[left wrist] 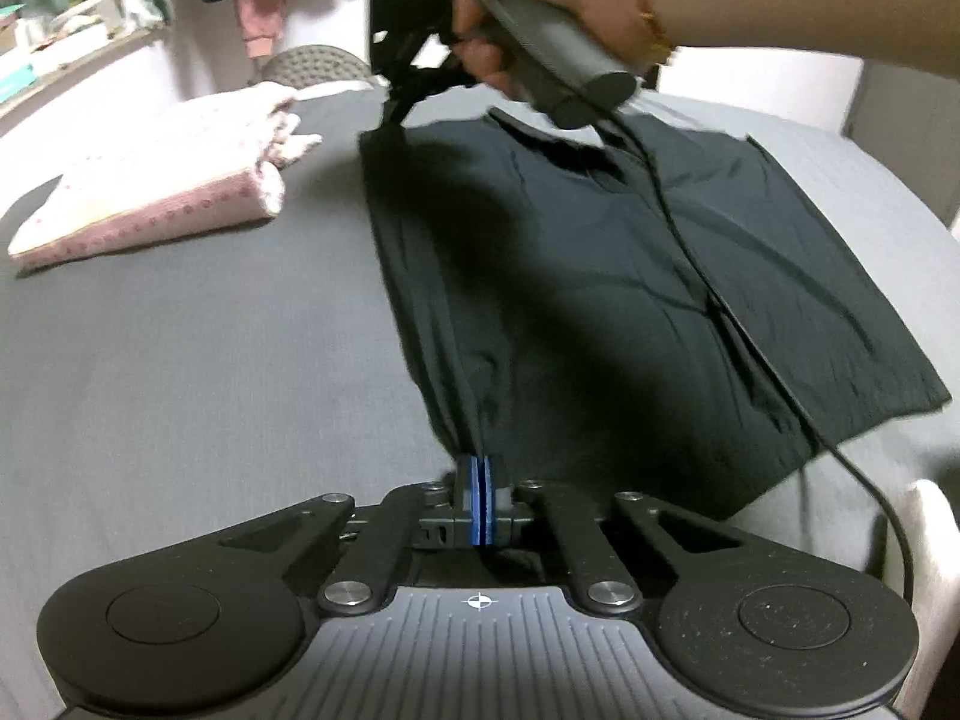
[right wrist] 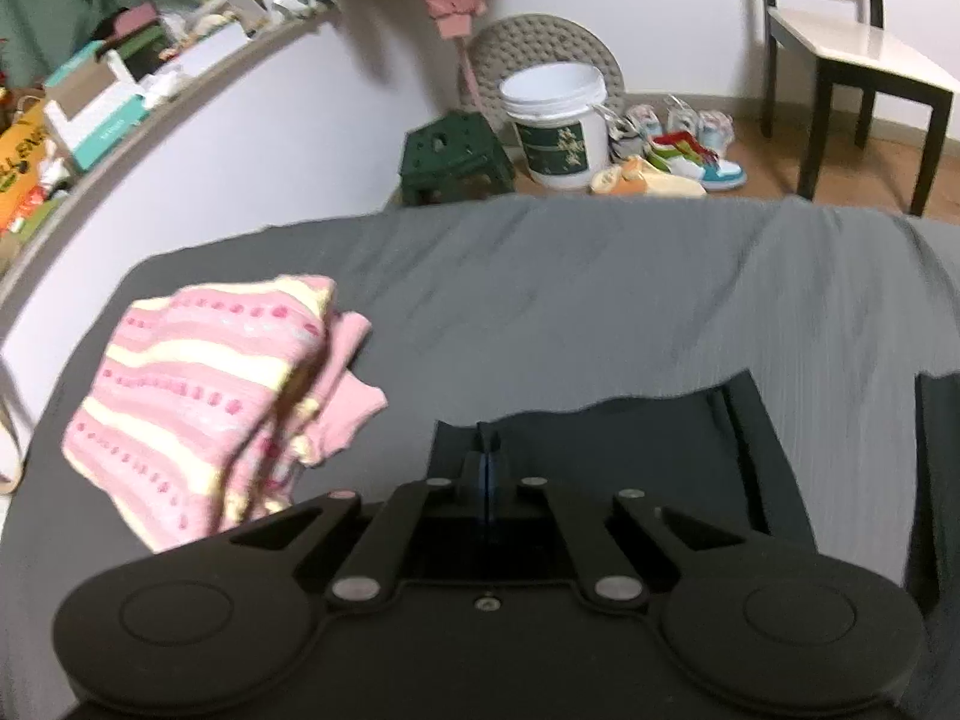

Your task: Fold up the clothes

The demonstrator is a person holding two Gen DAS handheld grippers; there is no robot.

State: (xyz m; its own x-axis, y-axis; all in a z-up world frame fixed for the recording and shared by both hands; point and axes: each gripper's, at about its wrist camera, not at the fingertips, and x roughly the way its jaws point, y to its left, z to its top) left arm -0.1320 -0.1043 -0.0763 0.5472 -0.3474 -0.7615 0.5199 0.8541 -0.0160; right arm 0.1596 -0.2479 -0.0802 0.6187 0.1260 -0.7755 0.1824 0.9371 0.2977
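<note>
A black shirt (left wrist: 600,270) lies spread flat on the grey-covered table (left wrist: 180,390). My left gripper (left wrist: 480,471) is shut on the shirt's near left corner, and the cloth bunches into its blue pads. In the left wrist view a hand (left wrist: 540,0) holds my right gripper (left wrist: 393,117) over the shirt's far left corner, fingers down on the cloth. The right wrist view shows that gripper (right wrist: 487,450) shut on the edge of the black shirt (right wrist: 660,450), with a small ridge of cloth pinched between its fingers.
A folded pink and cream striped garment (left wrist: 168,180) (right wrist: 204,396) lies on the table left of the shirt. A black cable (left wrist: 678,228) trails across the shirt. Past the table's far edge stand a white bucket (right wrist: 555,126), a green stool (right wrist: 456,156), shoes (right wrist: 678,156) and a chair (right wrist: 852,54).
</note>
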